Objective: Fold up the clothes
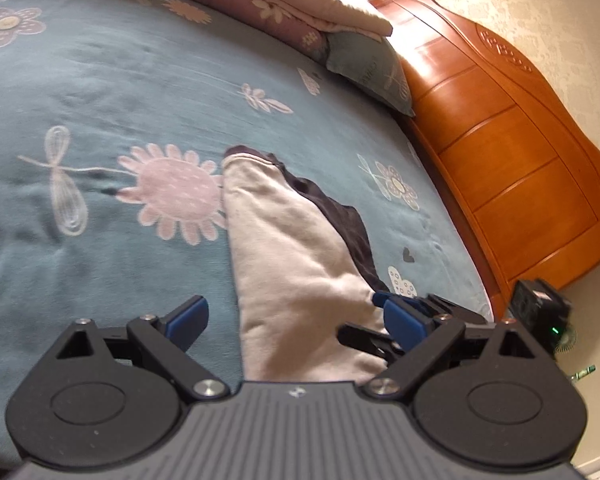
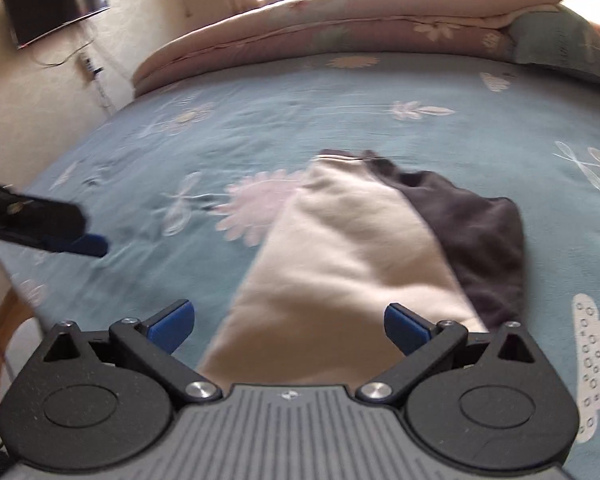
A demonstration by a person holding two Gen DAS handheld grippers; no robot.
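Nearest the cameras, over the near end of the cream-and-dark-grey soft fabric garment (image 1: 300, 264), both tools hang with nothing held: the left gripper (image 1: 296, 320) has its blue-padded fingers spread wide to either side of the cream strip, and the right gripper (image 2: 290, 326) is equally apart above the same end, the cloth passing between its fingers without being pinched. The garment lies as a long narrow band on the teal flower-printed bed sheet (image 2: 339, 112), its cream layer on top and the dark grey layer spilling out past the right edge. That uneven overlap is the main risk, in my judgement: a pinch that catches only the cream layer would drag it off the grey one and undo the alignment. The two grippers are also near each other at this end, so closing together could knock fingers or bunch the cloth. Beyond the garment's far end, the folded pink-and-cream quilt (image 2: 339, 16) and teal pillow (image 1: 371, 68) lie well apart from it and should not interfere.
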